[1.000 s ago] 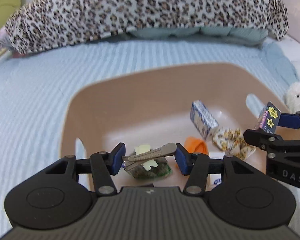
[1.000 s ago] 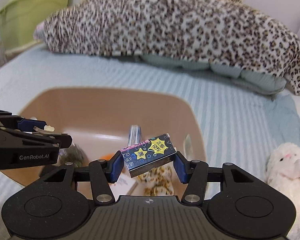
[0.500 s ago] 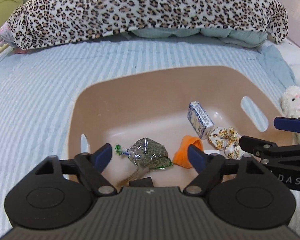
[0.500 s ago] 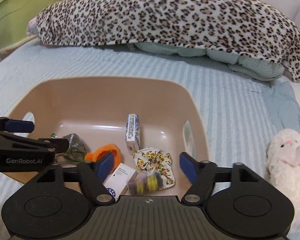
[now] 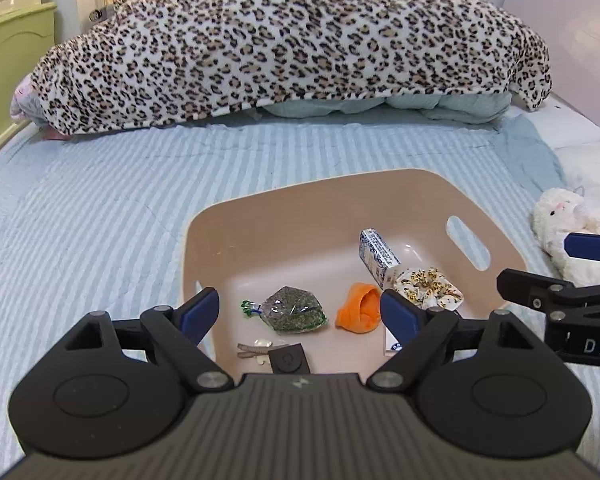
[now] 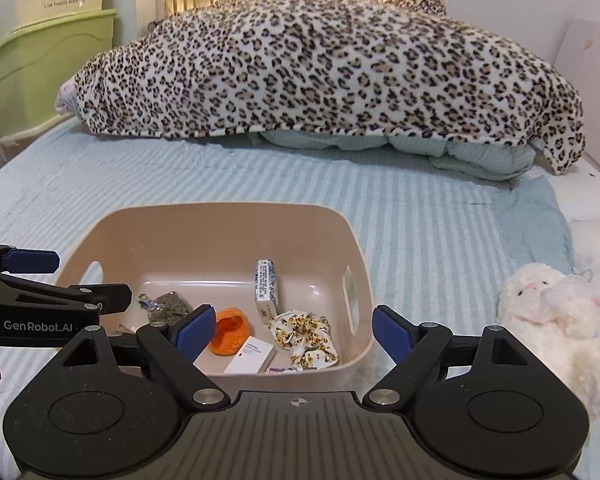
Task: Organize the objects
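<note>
Left wrist view showed the left tool (image 5: 300, 312) spread wide and empty above the near rim of the beige bin (image 5: 300, 200) on the bed, where the herb pouch (image 5: 296, 309), orange cloth (image 5: 360, 314) and hair clip (image 5: 256, 350) lay gathered just ahead of it. The right tool (image 6: 294, 328) hung likewise agape and empty over the bin's near edge, with the floral scrunchie (image 6: 306, 336) and white card (image 6: 250, 354) just ahead between its fingers, probably because both had finished dropping things in; a small item beside the card was too hidden to name.

Probably bedroom: bed (image 6: 420, 216), leopard blanket (image 6: 320, 68)

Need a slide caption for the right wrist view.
Right gripper, jaws open, above beige bin holding scrunchie, orange pouch and boxes.
</note>
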Available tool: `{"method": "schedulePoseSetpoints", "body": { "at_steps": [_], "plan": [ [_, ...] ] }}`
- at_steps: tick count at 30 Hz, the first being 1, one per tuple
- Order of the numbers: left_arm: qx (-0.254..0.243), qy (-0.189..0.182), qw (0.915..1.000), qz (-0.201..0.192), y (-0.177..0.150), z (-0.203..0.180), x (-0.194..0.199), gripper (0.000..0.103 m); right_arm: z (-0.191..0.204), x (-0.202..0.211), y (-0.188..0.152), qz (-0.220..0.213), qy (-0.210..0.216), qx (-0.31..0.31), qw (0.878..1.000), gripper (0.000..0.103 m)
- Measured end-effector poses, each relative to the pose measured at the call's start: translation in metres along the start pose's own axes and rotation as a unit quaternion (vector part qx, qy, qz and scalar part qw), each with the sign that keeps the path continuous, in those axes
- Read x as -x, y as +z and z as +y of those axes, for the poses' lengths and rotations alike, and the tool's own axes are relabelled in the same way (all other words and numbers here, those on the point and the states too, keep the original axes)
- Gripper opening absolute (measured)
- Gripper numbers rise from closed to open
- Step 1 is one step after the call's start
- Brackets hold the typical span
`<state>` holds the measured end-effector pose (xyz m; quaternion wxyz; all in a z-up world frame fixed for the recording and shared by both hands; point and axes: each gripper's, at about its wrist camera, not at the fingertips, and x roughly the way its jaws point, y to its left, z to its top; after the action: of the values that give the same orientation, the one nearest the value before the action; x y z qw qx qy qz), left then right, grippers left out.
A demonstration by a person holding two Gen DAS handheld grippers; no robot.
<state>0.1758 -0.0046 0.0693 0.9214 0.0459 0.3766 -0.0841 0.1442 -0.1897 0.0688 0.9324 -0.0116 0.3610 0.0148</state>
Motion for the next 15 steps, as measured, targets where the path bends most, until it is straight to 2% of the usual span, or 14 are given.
{"method": "schedulePoseSetpoints", "body": {
  "at_steps": [8,15],
  "plan": [
    [-0.005,-0.006,0.9998,-0.017,-0.022,0.001,0.043,0.088,0.005,0.046,-0.021,-0.018,-0.015,-0.001,1.000,0.088],
    [-0.002,-0.011,0.9993,-0.035,-0.042,0.007,0.078,0.088,0.012,0.083,-0.039,-0.029,-0.009,-0.011,0.999,0.089]
  ]
}}
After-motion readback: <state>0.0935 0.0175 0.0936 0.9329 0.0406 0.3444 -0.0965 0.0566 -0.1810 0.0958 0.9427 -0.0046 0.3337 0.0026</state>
